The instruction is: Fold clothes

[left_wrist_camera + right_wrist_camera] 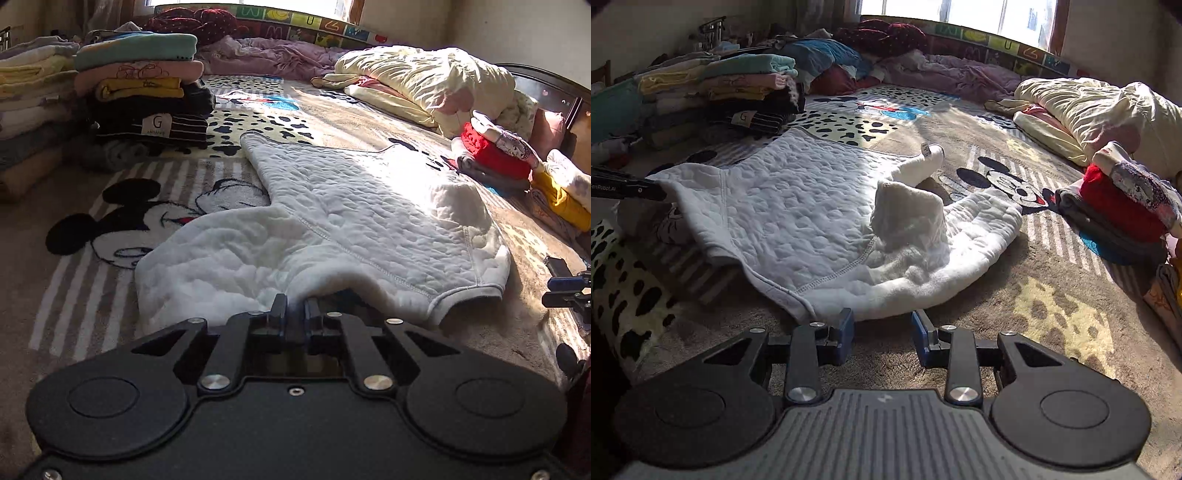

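White quilted garment is spread on the cartoon blanket covering the bed, roughly mid-bed, one sleeve bunched up on top. Left gripper is clamped shut on the garment's near edge. Right gripper is seen with fingers apart, nothing between them, just short of the garment's near hem. Folded stack is placed toward the bed's far left edge; a smaller pile lies by the right edge.
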The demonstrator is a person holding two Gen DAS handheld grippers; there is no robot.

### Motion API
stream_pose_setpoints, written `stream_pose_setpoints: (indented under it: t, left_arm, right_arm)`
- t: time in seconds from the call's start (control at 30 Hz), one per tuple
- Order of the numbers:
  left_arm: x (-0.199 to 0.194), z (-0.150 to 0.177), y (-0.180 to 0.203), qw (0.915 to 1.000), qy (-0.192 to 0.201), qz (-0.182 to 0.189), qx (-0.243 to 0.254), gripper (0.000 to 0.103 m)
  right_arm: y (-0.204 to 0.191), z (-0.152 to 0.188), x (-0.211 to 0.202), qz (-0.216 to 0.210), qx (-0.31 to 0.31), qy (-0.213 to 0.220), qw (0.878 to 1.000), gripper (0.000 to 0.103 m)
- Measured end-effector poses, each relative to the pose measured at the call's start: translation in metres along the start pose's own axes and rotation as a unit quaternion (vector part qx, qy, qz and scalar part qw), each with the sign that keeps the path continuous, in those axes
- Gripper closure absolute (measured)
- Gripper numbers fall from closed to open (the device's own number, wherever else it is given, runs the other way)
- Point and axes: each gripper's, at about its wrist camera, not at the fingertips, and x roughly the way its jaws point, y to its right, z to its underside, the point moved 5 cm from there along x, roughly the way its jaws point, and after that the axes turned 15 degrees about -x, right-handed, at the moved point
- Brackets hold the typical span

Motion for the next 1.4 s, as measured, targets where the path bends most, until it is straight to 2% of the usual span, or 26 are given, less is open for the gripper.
stream_pose_setpoints:
  t: [0.1, 0.17, 0.27, 0.33, 0.4, 0.47, 0.53, 0.57, 0.63, 0.73, 0.77, 0.83, 0.87, 0.9, 0.93, 0.97, 1.0, 1.03, 1.07, 1.13, 1.23, 1.33, 1.4]
  left_arm:
    - [-0.013, -0.01, 0.001, 0.9983, 0.011, 0.018, -0.055, 0.091]
    - [-0.016, -0.019, -0.002, 0.993, 0.007, 0.029, -0.114, 0.082]
    - [-0.014, -0.021, -0.013, 0.9752, -0.004, 0.043, -0.217, 0.08]
    - [-0.012, -0.015, -0.021, 0.9583, -0.017, 0.057, -0.279, 0.077]
    - [-0.013, -0.004, -0.028, 0.9371, -0.024, 0.072, -0.341, 0.073]
    - [-0.015, 0.01, -0.029, 0.9153, -0.034, 0.094, -0.39, 0.055]
    - [-0.013, 0.021, -0.029, 0.8962, -0.038, 0.113, -0.427, 0.054]
    - [-0.011, 0.022, -0.031, 0.8912, -0.036, 0.113, -0.438, 0.054]
    - [-0.007, 0.021, -0.038, 0.8781, -0.018, 0.114, -0.464, 0.054]
    - [-0.002, 0.01, -0.057, 0.8587, 0.016, 0.108, -0.501, 0.054]
    - [0.001, 0.006, -0.062, 0.8548, 0.024, 0.103, -0.508, 0.054]
    - [0.009, -0.001, -0.069, 0.8524, 0.028, 0.088, -0.515, 0.059]
    - [0.013, -0.005, -0.072, 0.8518, 0.03, 0.08, -0.517, 0.077]
    - [0.016, -0.01, -0.072, 0.8584, 0.032, 0.069, -0.507, 0.088]
    - [0.016, -0.018, -0.07, 0.8736, 0.036, 0.052, -0.482, 0.096]
    - [0.007, -0.029, -0.066, 0.8841, 0.052, 0.056, -0.461, 0.098]
    - [-0.001, -0.04, -0.062, 0.8939, 0.067, 0.059, -0.439, 0.098]
    - [-0.01, -0.051, -0.057, 0.9031, 0.082, 0.062, -0.417, 0.098]
    - [-0.022, -0.059, -0.052, 0.9117, 0.095, 0.068, -0.394, 0.098]
    - [-0.04, -0.067, -0.046, 0.9214, 0.111, 0.075, -0.365, 0.098]
    - [-0.038, -0.055, -0.059, 0.9187, 0.098, 0.056, -0.379, 0.098]
    - [-0.014, -0.024, -0.078, 0.9165, 0.05, 0.008, -0.397, 0.097]
    - [-0.01, -0.009, -0.087, 0.9152, 0.045, -0.011, -0.4, 0.091]
  right_arm:
    - [-0.003, 0.013, -0.006, -0.013, 0.046, 0.004, 0.999, 0.063]
    - [0.004, 0.014, -0.01, -0.02, 0.101, 0.013, 0.995, 0.056]
    - [0.028, 0.016, -0.006, -0.036, 0.203, 0.035, 0.978, 0.048]
    - [0.047, 0.021, 0.002, -0.046, 0.283, 0.055, 0.957, 0.047]
    - [0.065, 0.027, 0.014, -0.057, 0.359, 0.075, 0.929, 0.046]
    - [0.082, 0.035, 0.029, -0.07, 0.428, 0.094, 0.896, 0.045]
    - [0.093, 0.041, 0.047, -0.089, 0.485, 0.102, 0.864, 0.042]
    - [0.097, 0.044, 0.055, -0.095, 0.505, 0.103, 0.852, 0.038]
    - [0.103, 0.046, 0.073, -0.101, 0.536, 0.103, 0.832, 0.037]
    - [0.108, 0.043, 0.087, -0.105, 0.558, 0.121, 0.814, 0.035]
    - [0.111, 0.039, 0.091, -0.102, 0.565, 0.123, 0.809, 0.035]
    - [0.112, 0.032, 0.098, -0.105, 0.572, 0.129, 0.803, 0.034]
    - [0.112, 0.027, 0.101, -0.106, 0.57, 0.134, 0.804, 0.033]
    - [0.109, 0.021, 0.103, -0.108, 0.561, 0.138, 0.809, 0.042]
    - [0.107, 0.015, 0.101, -0.103, 0.55, 0.141, 0.817, 0.055]
    - [0.104, 0.01, 0.096, -0.095, 0.537, 0.143, 0.826, 0.087]
    - [0.102, 0.004, 0.092, -0.086, 0.525, 0.146, 0.834, 0.092]
    - [0.099, -0.001, 0.087, -0.077, 0.513, 0.148, 0.842, 0.092]
    - [0.1, -0.005, 0.074, -0.066, 0.505, 0.161, 0.845, 0.093]
    - [0.102, -0.004, 0.042, -0.057, 0.505, 0.192, 0.84, 0.093]
    - [0.095, 0.011, 0.01, -0.031, 0.498, 0.195, 0.844, 0.093]
    - [0.083, 0.045, 0.017, -0.015, 0.504, 0.138, 0.852, 0.093]
    - [0.075, 0.068, 0.029, -0.011, 0.511, 0.098, 0.854, 0.093]
